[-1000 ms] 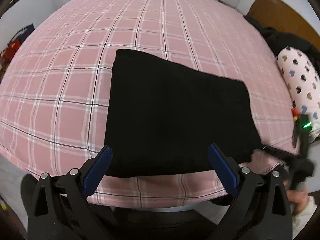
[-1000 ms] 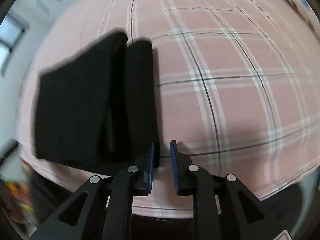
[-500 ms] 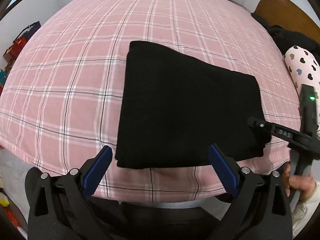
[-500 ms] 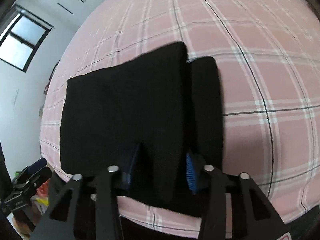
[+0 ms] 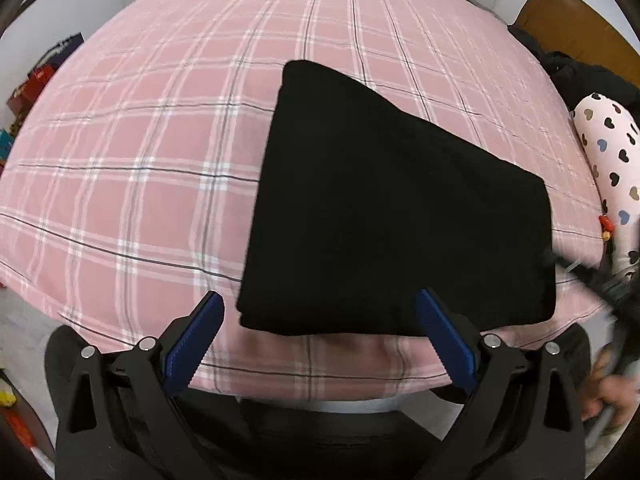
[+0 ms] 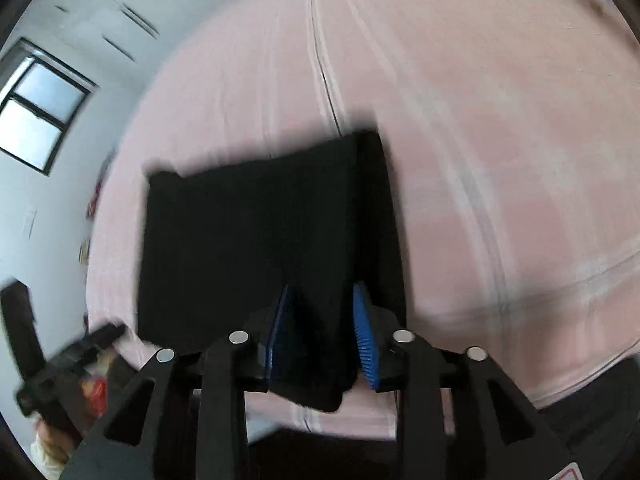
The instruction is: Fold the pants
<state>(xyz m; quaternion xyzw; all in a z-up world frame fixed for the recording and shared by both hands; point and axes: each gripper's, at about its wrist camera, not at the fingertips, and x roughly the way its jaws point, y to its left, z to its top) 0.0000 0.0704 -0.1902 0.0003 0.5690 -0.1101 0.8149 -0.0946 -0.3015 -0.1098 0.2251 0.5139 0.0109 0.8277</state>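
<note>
Pink plaid bed (image 5: 132, 168) carries the folded black pants (image 5: 392, 216) just ahead of the wide-open, empty left tongs (image 5: 318, 334). Right tongs (image 6: 322, 334) seemingly pinch an edge, though blurred; tugging could undo the fold.

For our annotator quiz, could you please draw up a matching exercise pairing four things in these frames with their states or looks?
1. left gripper
2. right gripper
3. black pants
4. bedsheet

a. pink plaid
b. folded into a rectangle
c. open, gripping nothing
d. fabric between its fingers

Pairs: 1-c, 2-d, 3-b, 4-a
</note>
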